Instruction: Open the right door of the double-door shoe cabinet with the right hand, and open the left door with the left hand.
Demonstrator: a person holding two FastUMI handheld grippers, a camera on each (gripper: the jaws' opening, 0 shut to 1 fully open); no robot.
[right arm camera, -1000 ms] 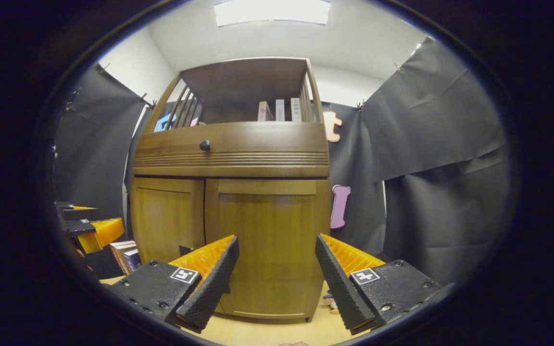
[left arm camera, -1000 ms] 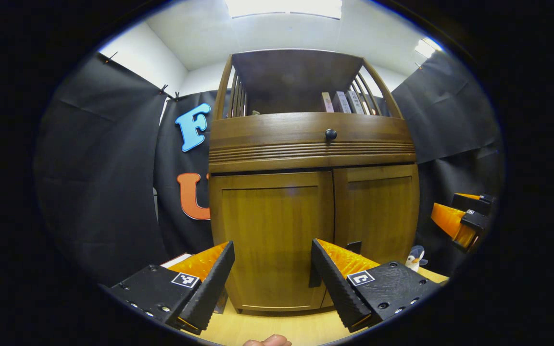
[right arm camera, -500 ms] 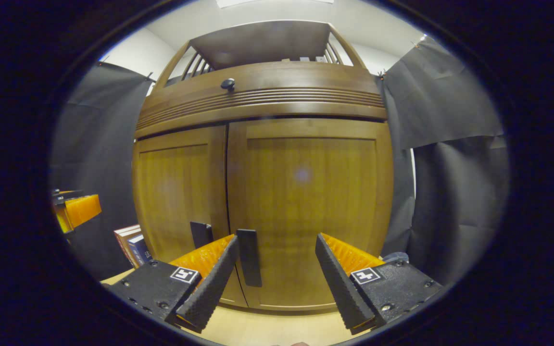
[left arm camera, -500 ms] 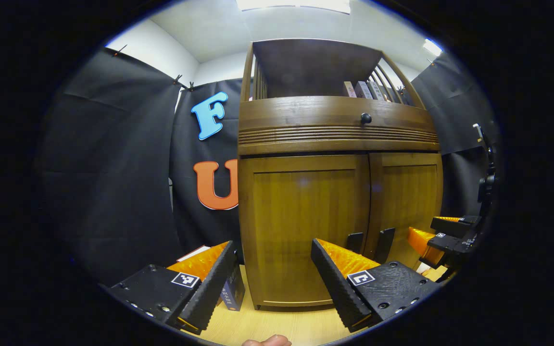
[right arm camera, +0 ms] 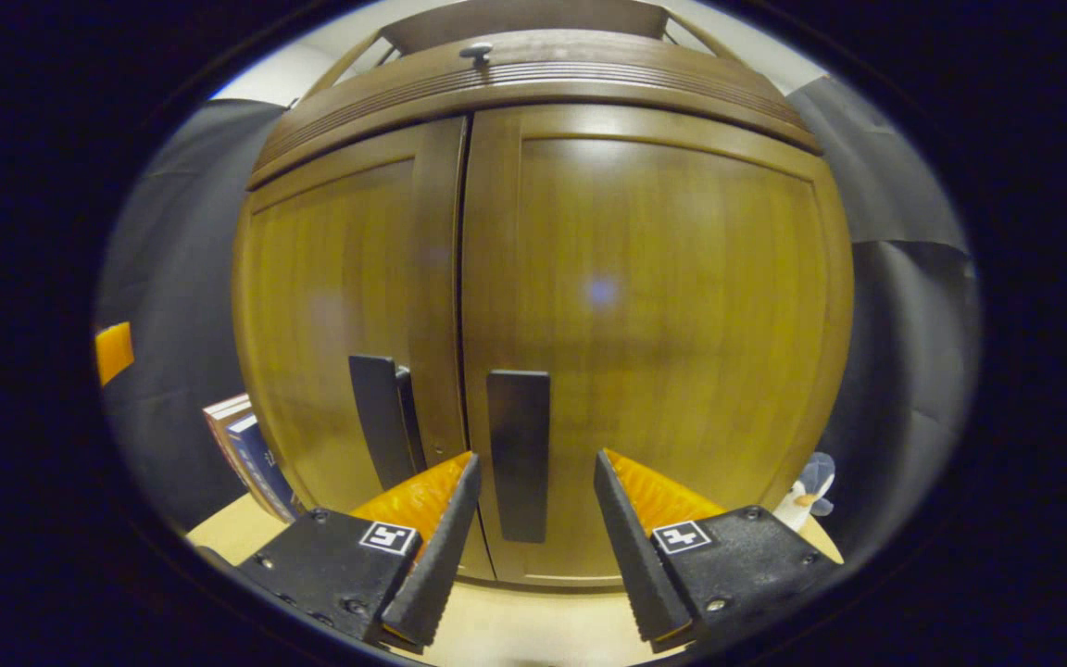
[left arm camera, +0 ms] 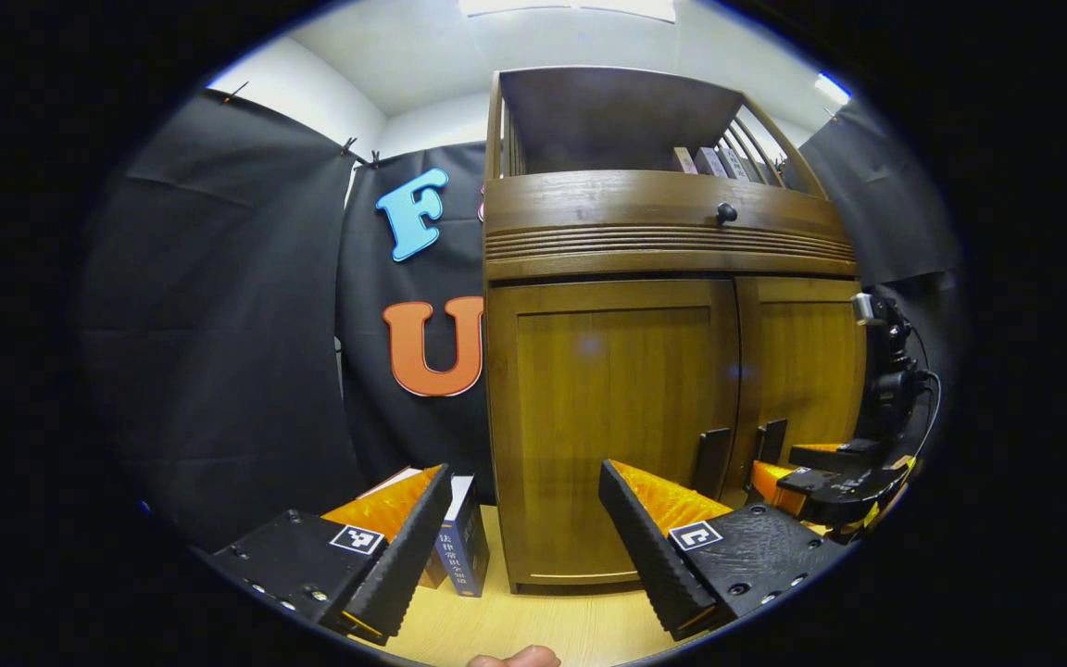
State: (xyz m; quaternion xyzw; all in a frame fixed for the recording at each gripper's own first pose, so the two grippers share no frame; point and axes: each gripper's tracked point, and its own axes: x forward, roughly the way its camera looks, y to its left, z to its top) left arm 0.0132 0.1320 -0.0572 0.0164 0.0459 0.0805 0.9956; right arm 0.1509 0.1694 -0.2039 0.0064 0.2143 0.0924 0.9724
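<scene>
The right gripper [right arm camera: 529, 542] is wide open, right up close to the cabinet [right arm camera: 645, 278], fingers on each side of a door handle [right arm camera: 519, 454]; the left gripper [left arm camera: 524, 537] is wide open too, farther back from the cabinet.

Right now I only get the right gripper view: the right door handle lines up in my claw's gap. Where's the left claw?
Observer: Left claw is open, facing the left door; the left handle sits right of its gap.
Operator: How's mine look from that side?
Observer: Right claw has its tips by the right handle, low on it; contact unclear.
Operator: Anything up top?
Observer: Books stand on the open top shelf.
</scene>
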